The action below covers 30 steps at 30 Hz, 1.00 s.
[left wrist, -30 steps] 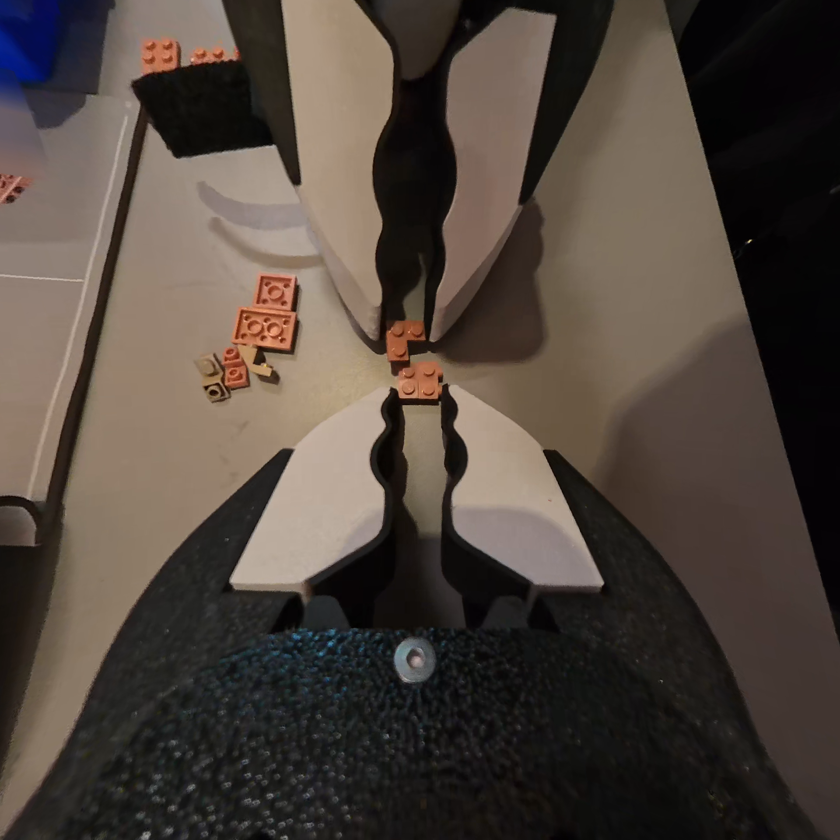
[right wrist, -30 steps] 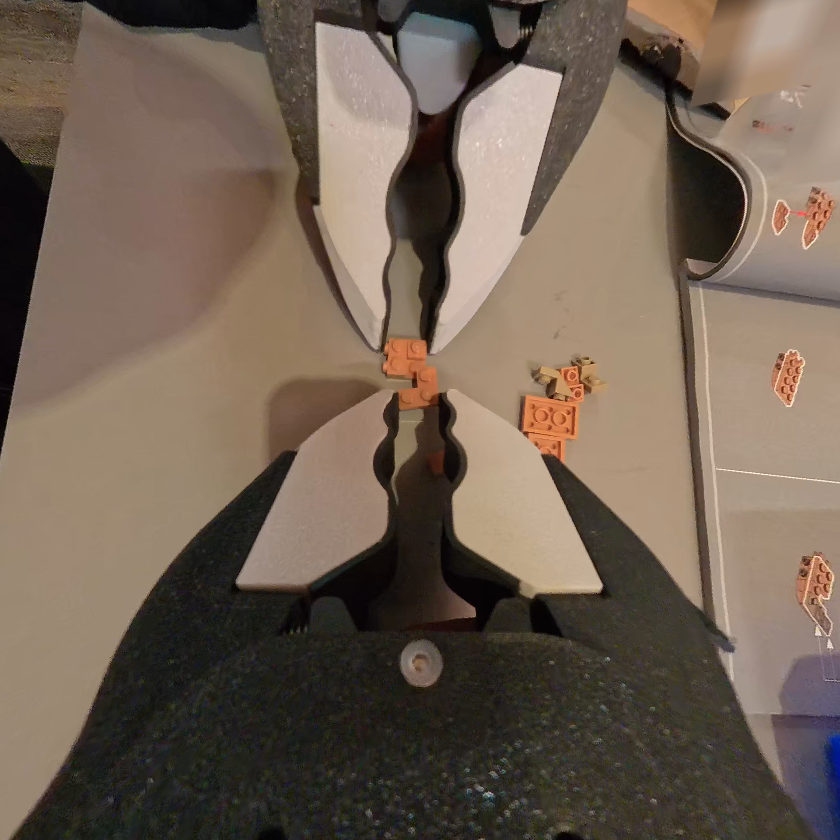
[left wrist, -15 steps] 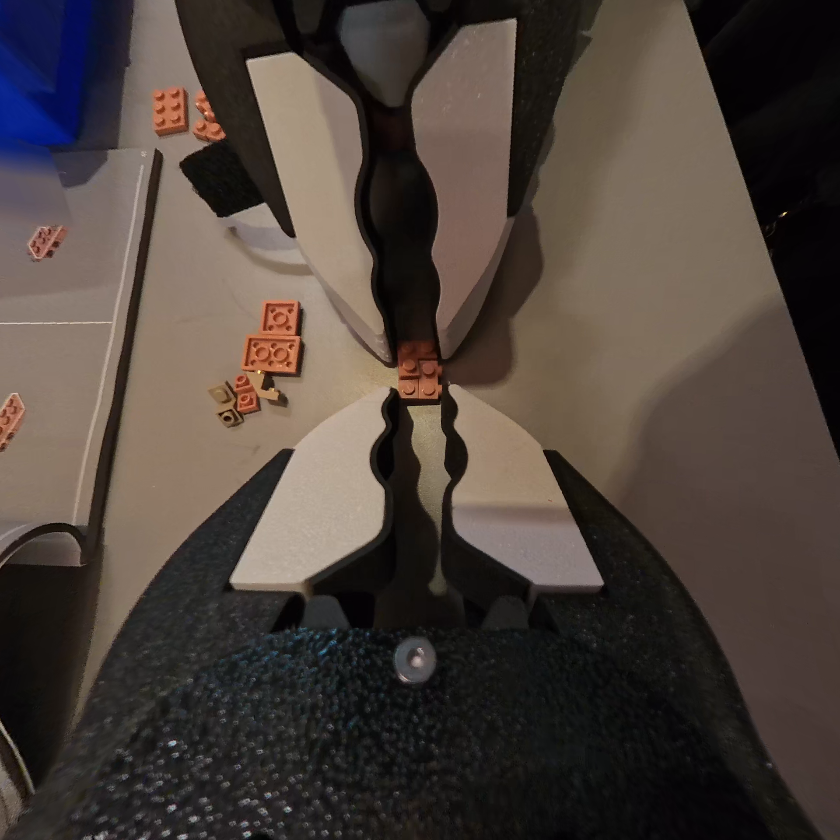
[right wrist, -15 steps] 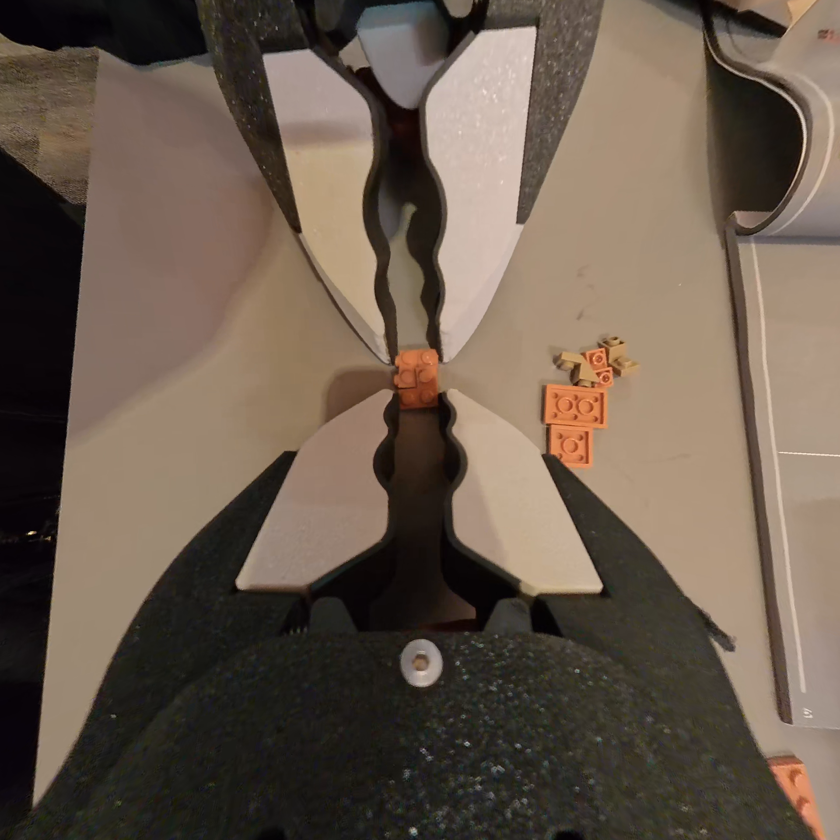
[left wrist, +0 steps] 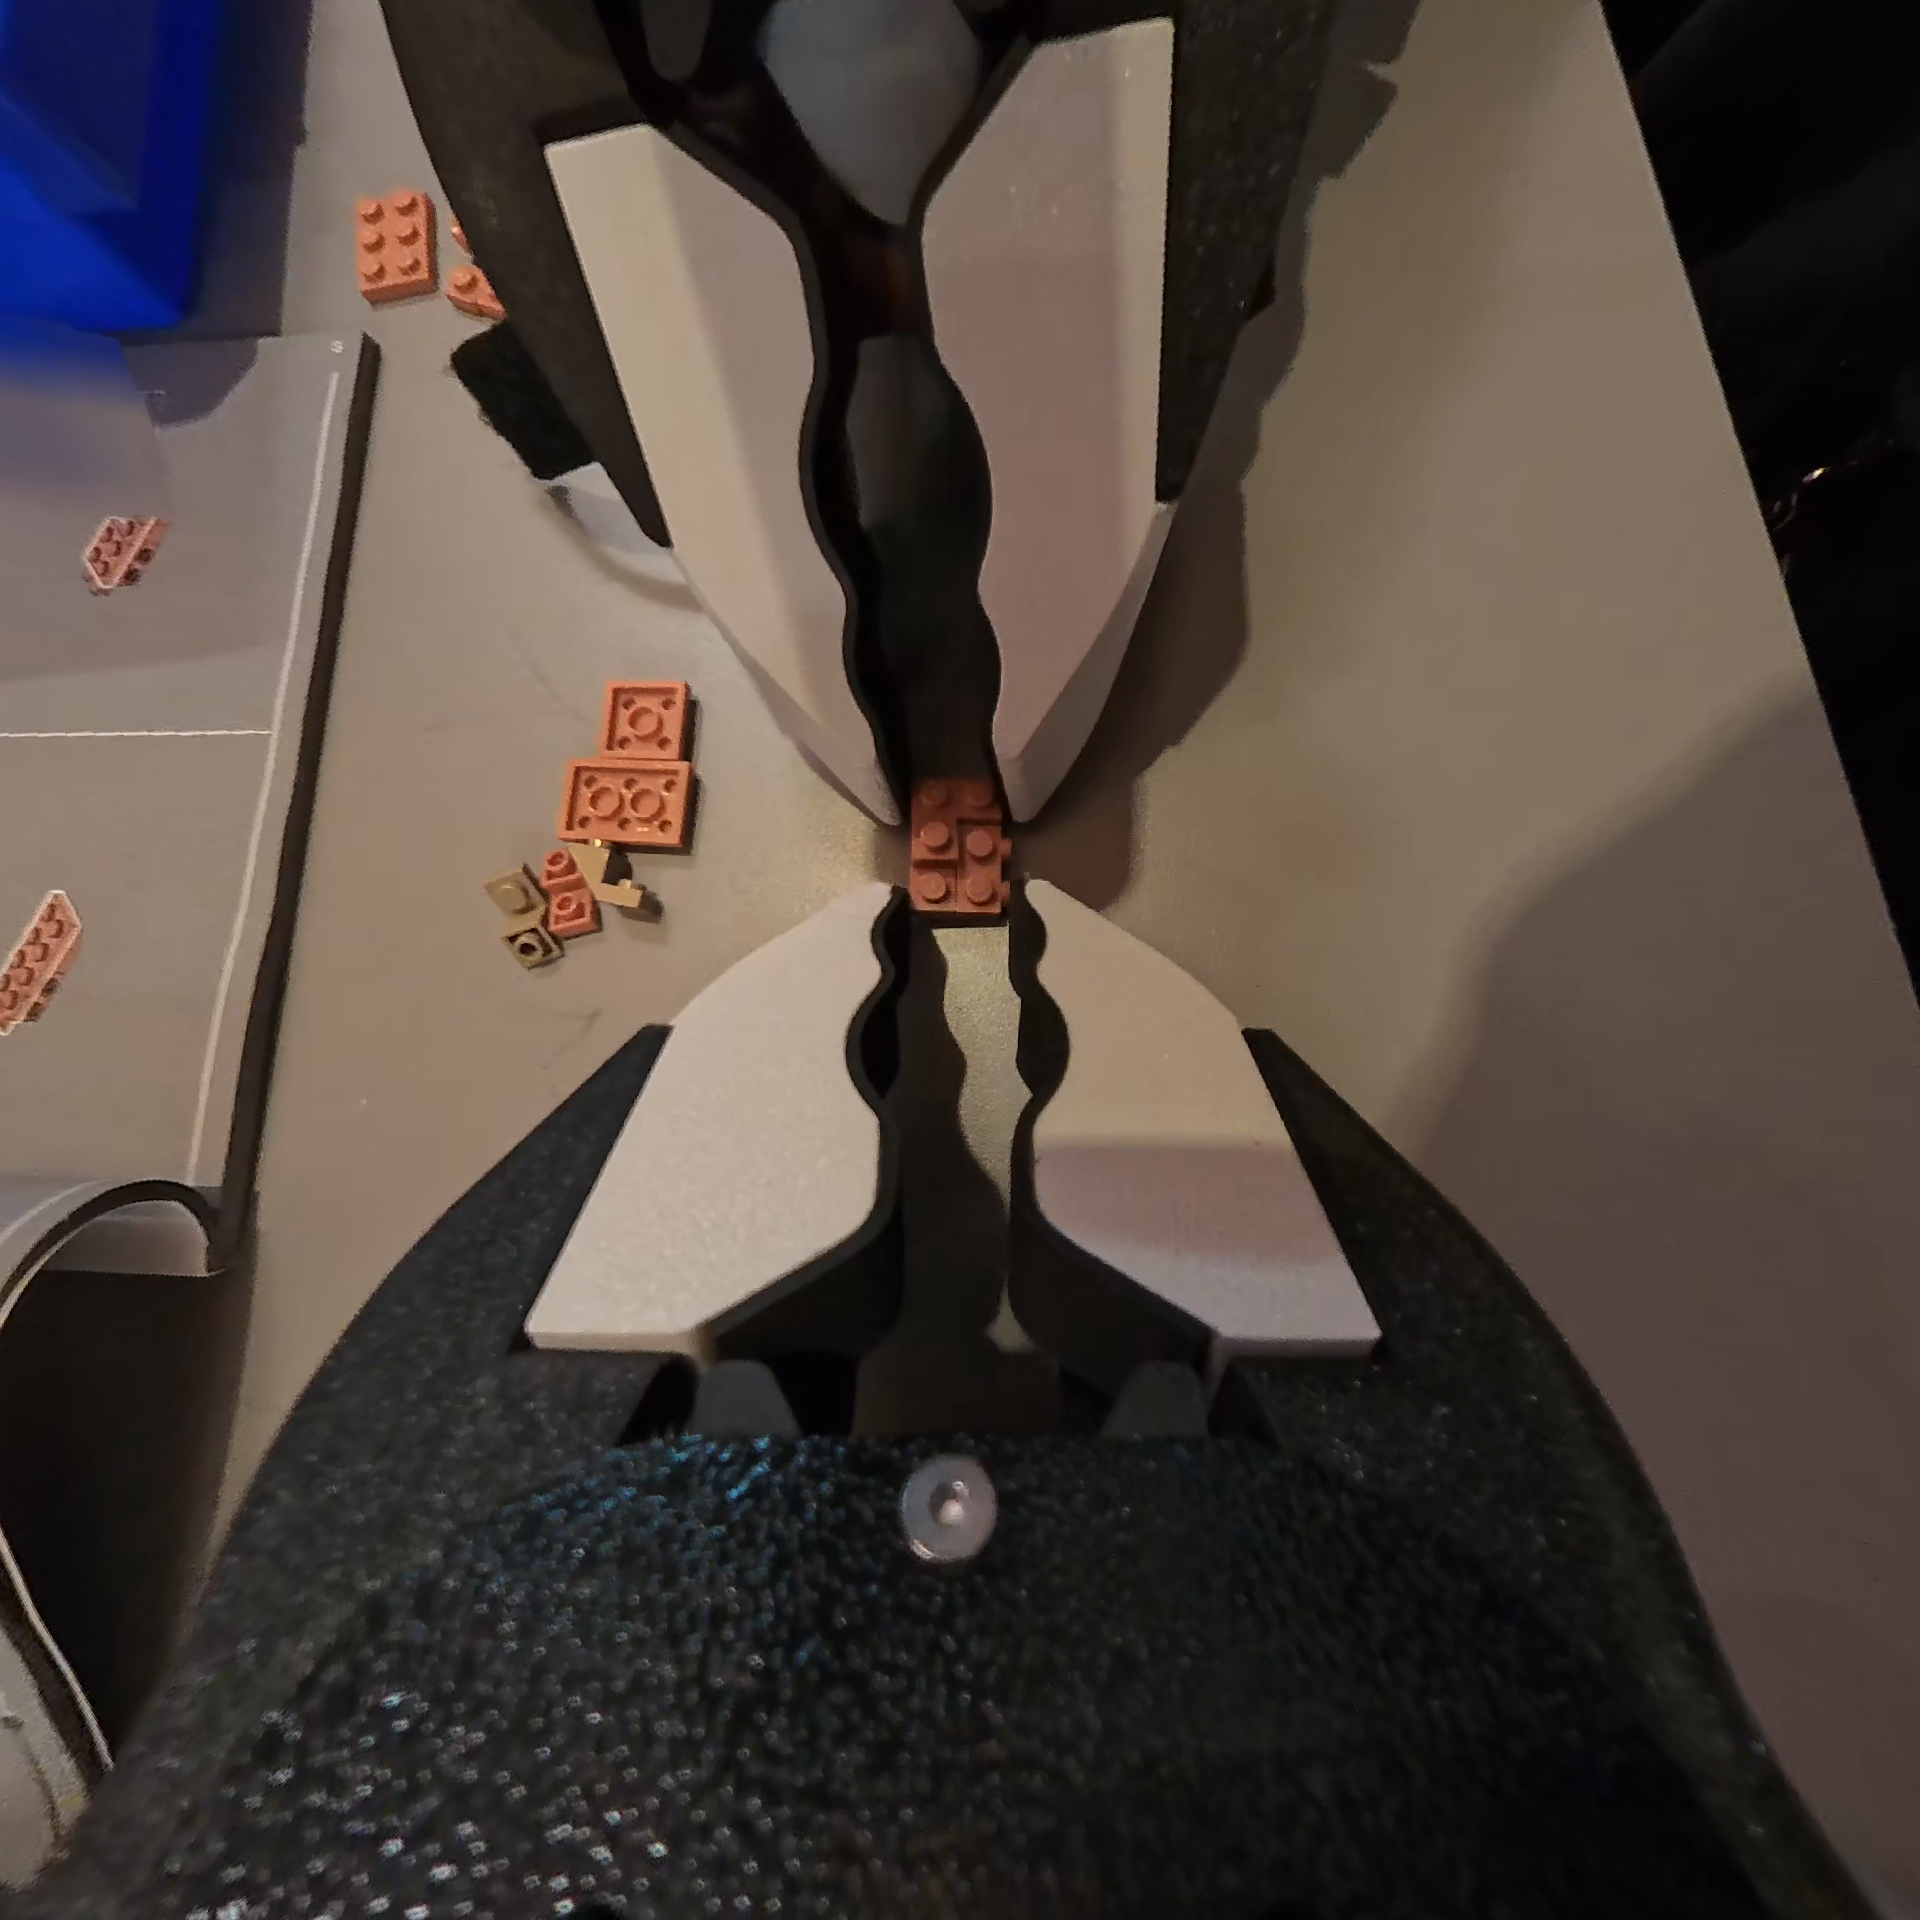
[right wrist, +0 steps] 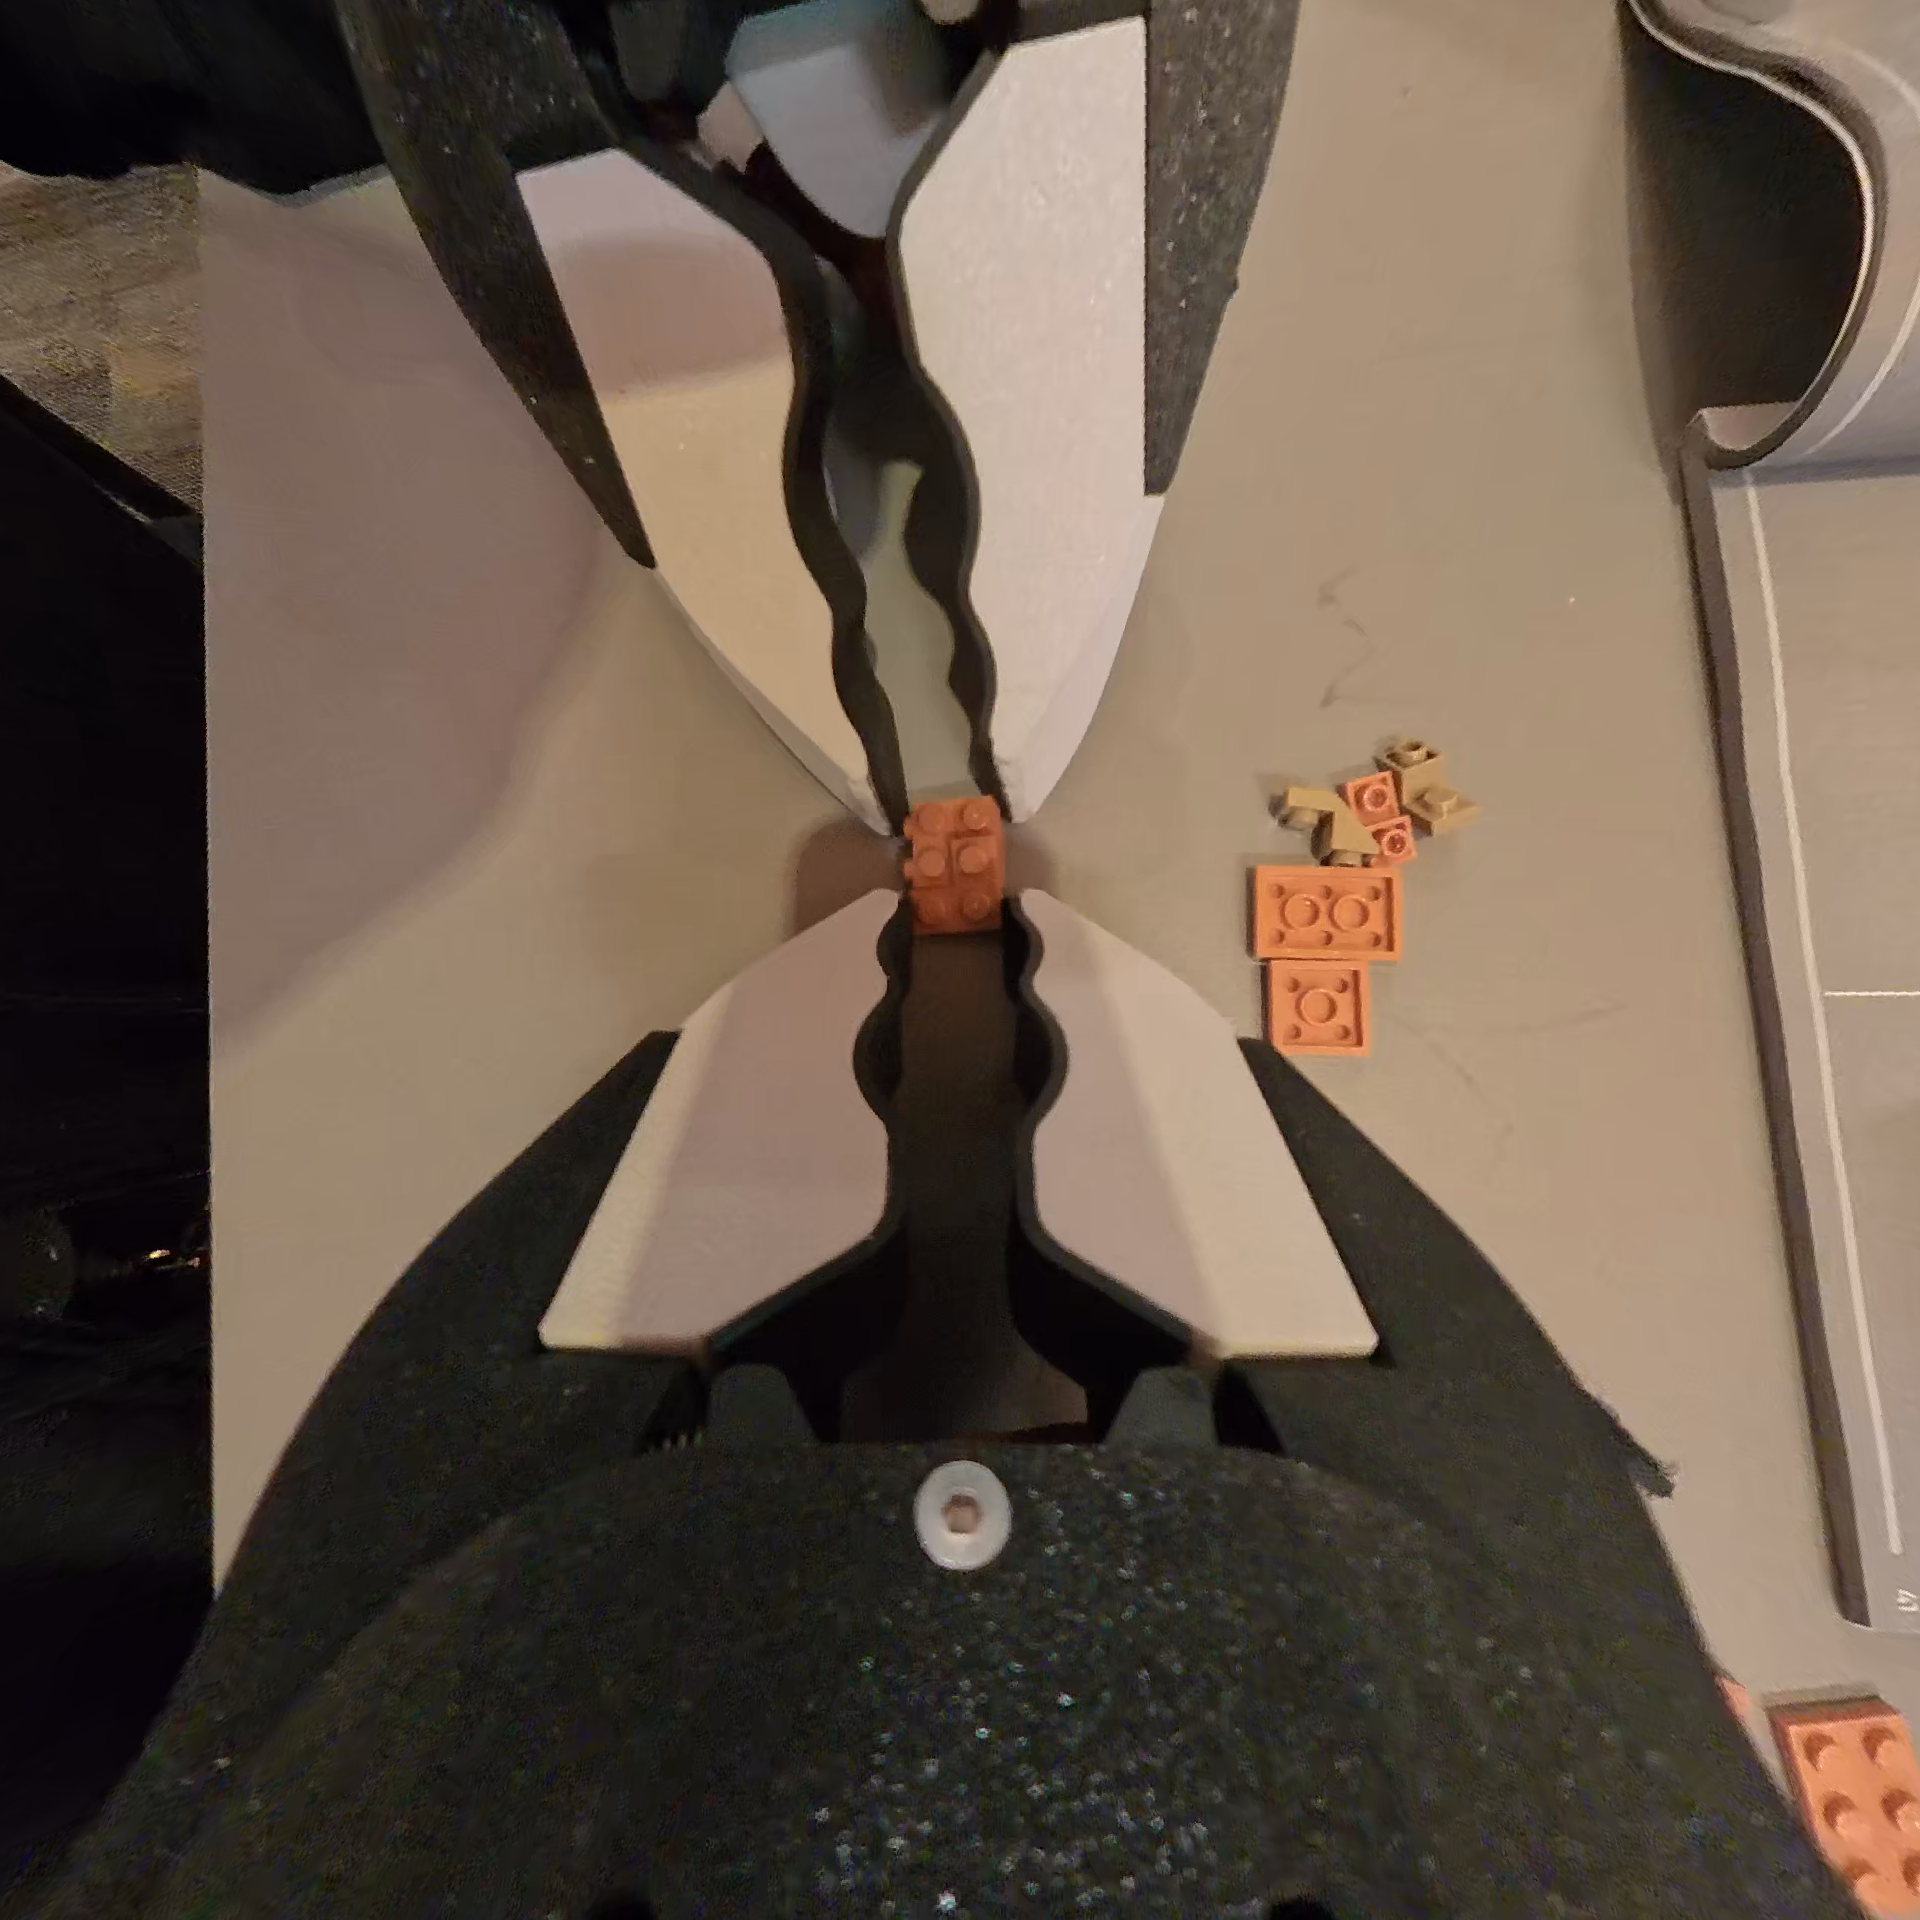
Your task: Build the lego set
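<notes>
My left gripper [left wrist: 961,902] is shut on a small orange square plate [left wrist: 971,883], held above the grey table [left wrist: 1351,727]. My right gripper [left wrist: 954,812] faces it from the far side and is shut on an orange corner plate [left wrist: 940,821]. The two plates overlap and sit pressed together between the two pairs of fingertips. In the right wrist view my right gripper [right wrist: 956,916] is at the bottom, my left gripper [right wrist: 948,818] at the top, and the joined orange plates [right wrist: 954,871] lie between them.
Two upside-down orange plates [left wrist: 629,800] [left wrist: 646,717] and a small pile of tan and orange bits [left wrist: 561,894] lie left of the grippers. They also show in the right wrist view [right wrist: 1325,912]. A grey printed booklet [left wrist: 156,831] lies beyond. More orange bricks [left wrist: 395,249] lie at the far left. The tips of both grippers are at nearly the same place.
The two grippers moved toward each other. The two orange plates, apart a second ago, now overlap and are pressed together. Both grasps stayed shut.
</notes>
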Available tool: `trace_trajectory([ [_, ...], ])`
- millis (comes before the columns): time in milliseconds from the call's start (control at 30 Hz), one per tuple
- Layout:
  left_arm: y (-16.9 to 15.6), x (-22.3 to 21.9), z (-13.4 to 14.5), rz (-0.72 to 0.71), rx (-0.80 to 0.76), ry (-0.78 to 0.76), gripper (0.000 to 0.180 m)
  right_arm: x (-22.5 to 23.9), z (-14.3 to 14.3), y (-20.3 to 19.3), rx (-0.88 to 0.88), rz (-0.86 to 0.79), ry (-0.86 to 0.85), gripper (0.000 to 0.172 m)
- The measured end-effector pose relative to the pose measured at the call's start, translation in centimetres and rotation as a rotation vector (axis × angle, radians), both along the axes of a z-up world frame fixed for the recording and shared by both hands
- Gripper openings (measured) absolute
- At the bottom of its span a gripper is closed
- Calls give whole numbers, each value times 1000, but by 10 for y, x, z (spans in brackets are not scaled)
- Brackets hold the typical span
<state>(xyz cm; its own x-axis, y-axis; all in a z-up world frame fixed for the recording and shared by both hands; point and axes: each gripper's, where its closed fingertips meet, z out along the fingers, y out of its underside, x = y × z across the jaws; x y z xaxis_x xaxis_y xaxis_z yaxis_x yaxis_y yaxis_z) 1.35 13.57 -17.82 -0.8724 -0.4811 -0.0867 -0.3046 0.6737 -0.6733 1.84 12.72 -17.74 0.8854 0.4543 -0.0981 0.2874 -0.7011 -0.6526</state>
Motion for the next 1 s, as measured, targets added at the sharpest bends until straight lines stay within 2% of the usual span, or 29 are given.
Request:
trace_trajectory([
  [700, -1, 2, 5, -75, 71, -134, 17, 0, 0, -1, -17, 1, 34, 17],
  [1000, -1, 1, 2, -91, 97, -144, 17, 0, 4, -7, -36, 40, 111, 24],
])
